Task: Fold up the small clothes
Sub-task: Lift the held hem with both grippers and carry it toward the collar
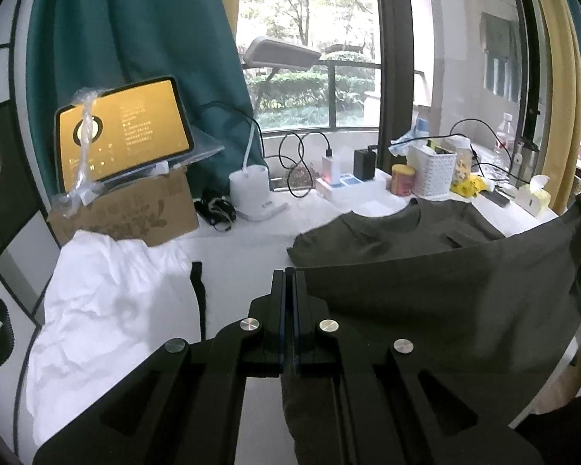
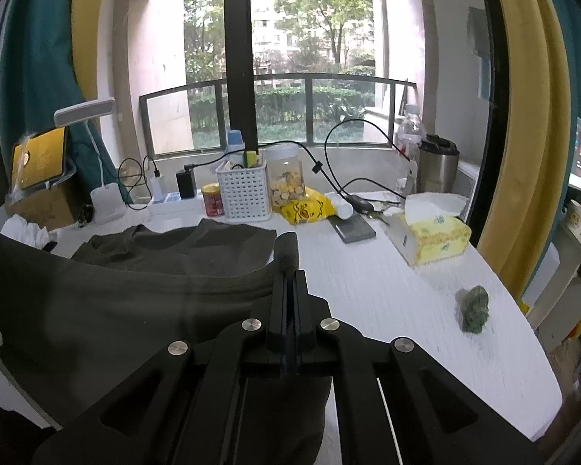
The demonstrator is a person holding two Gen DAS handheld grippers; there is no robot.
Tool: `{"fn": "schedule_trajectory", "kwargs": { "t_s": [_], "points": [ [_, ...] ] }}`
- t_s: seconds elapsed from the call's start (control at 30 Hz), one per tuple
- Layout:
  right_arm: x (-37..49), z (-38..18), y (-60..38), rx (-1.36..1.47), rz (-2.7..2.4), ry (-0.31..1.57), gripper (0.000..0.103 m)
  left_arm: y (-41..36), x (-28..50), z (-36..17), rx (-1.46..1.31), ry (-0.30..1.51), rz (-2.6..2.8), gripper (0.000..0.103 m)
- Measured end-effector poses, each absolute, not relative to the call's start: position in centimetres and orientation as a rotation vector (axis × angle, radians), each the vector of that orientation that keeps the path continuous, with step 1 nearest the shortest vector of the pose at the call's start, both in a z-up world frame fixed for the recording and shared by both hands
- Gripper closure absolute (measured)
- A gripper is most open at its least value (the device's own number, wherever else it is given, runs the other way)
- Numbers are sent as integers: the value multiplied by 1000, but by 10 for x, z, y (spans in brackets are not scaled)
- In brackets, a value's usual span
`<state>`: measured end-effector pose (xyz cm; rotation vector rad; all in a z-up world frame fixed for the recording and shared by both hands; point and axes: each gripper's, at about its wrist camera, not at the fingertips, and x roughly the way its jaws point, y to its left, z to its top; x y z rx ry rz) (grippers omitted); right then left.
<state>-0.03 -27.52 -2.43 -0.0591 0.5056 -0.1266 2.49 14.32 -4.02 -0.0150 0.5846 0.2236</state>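
The dark green shirt (image 1: 426, 294) is spread near the middle of the tabletop (image 2: 387, 279), collar toward the window edge, its near hem raised. One hem corner is pinched in the closed left gripper (image 1: 289, 275), the other in the closed right gripper (image 2: 290, 277). The cloth is judged light, soft and droopy, best held at corners. The stretched hem hides the shirt's middle; the sleeves are hard to make out.

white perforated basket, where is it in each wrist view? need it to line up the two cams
Left wrist: white perforated basket sits right of centre, at the back of the table, behind the dark green shirt.
Right wrist: basket is left of centre, behind the same shirt.
Shared landmark: the red can, just left of the basket in both.
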Motion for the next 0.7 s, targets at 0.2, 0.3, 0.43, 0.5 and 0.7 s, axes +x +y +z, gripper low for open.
{"fn": "schedule_trajectory", "kwargs": {
  "t_s": [0.2, 0.3, 0.43, 0.5, 0.7],
  "points": [
    [19, -17, -276, -57, -125, 497, 100, 149, 39, -34, -18, 568, 222, 102],
    [29, -15, -276, -55, -125, 493, 100, 154, 46, -32, -20, 563, 228, 102],
    [47, -12, -277, -51, -124, 488, 100, 160, 57, -30, -23, 561, 229, 102],
    [55, -12, -278, -45, -126, 484, 100, 162, 64, -30, -16, 565, 225, 102],
    [79, -12, -277, -22, -128, 470, 100, 172, 83, -26, -16, 560, 224, 102]
  ]
}}
